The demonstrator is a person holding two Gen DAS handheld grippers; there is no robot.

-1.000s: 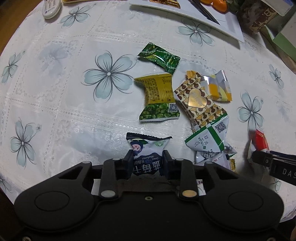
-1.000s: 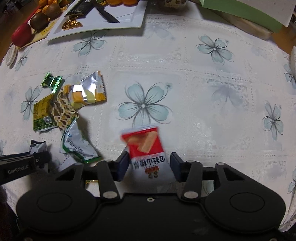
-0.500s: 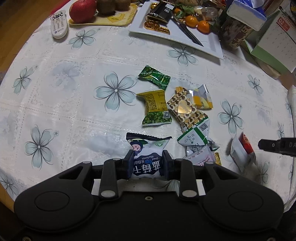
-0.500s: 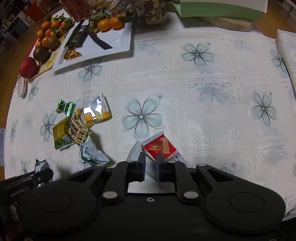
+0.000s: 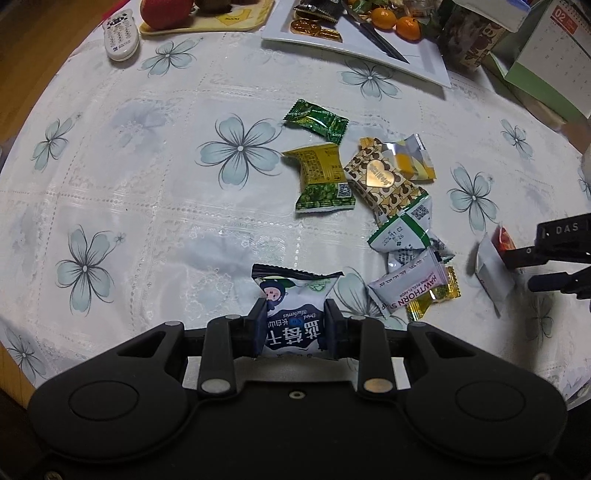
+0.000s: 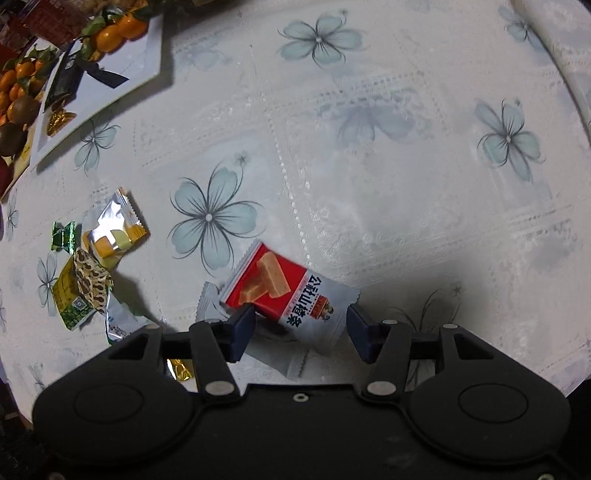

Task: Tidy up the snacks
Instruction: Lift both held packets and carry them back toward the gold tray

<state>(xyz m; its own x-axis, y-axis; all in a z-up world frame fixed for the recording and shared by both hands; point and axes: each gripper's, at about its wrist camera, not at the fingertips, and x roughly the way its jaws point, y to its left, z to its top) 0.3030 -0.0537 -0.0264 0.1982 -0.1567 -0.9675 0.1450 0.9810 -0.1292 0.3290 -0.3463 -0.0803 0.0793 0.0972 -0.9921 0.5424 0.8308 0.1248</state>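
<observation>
Red snack packet [image 6: 288, 295] — long axis slanting lower-right.

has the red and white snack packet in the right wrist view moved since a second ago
Yes. The red and white snack packet now lies tilted, nearer the blue flower print, between the right gripper's opening jaws, neither pad pressing it.

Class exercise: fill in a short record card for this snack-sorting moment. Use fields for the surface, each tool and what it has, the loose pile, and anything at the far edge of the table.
Surface: floral tablecloth
Left tool: shut on blue-and-white dried blueberry packet
Right tool: jaws opening, pads clear of the red-and-white snack packet between them
Loose pile: green candy, yellow-green pea packet, brown heart-print packet, hawthorn packet, others overlapping
Far edge: white tray with oranges, a remote control
</observation>
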